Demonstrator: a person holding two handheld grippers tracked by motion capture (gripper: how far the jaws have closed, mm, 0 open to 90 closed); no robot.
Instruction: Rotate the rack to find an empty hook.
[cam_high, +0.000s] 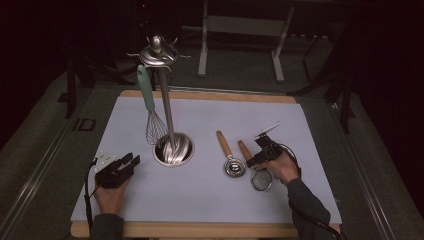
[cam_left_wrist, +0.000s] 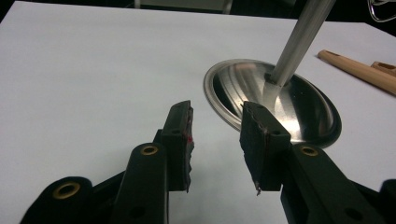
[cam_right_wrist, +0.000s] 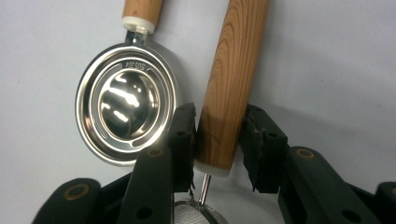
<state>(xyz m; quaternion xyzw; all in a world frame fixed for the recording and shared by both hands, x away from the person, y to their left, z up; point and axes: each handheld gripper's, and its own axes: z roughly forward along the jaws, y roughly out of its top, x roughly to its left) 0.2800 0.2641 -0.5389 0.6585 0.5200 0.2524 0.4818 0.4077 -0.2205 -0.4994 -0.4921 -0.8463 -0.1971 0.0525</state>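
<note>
1. Strainer (cam_high: 261, 179): a small mesh sieve with a wooden handle (cam_right_wrist: 232, 84) is lying flat on the white worktop (cam_high: 210, 200) at the right, its mesh bowl nearest the person and its handle pointing away.
2. It is judged light and stiff; the mesh is thin and likely to dent if pinched, and the thin wire neck below the handle may bend under load.
3. The round, smooth wood may roll or slip between flat pads, so hold is best taken on the handle near its lower end, close to the bowl, where the weight is balanced.
4. The right hand-held gripper (cam_right_wrist: 217, 140) is set astride that lower end of the handle: the left pad appears to touch the wood, a gap is seen at the right pad, so nothing is clamped.
5. The left hand-held gripper (cam_left_wrist: 215, 140) is held released with nothing between its pads, just beside the stand's steel base (cam_left_wrist: 299, 107).
6. A shallow steel separator (cam_right_wrist: 123, 100) with a wooden handle lies just beside the strainer; its cup is empty.
7. A teal-handled whisk (cam_high: 148, 107) is hung on the utensil stand (cam_high: 161, 75).
</note>
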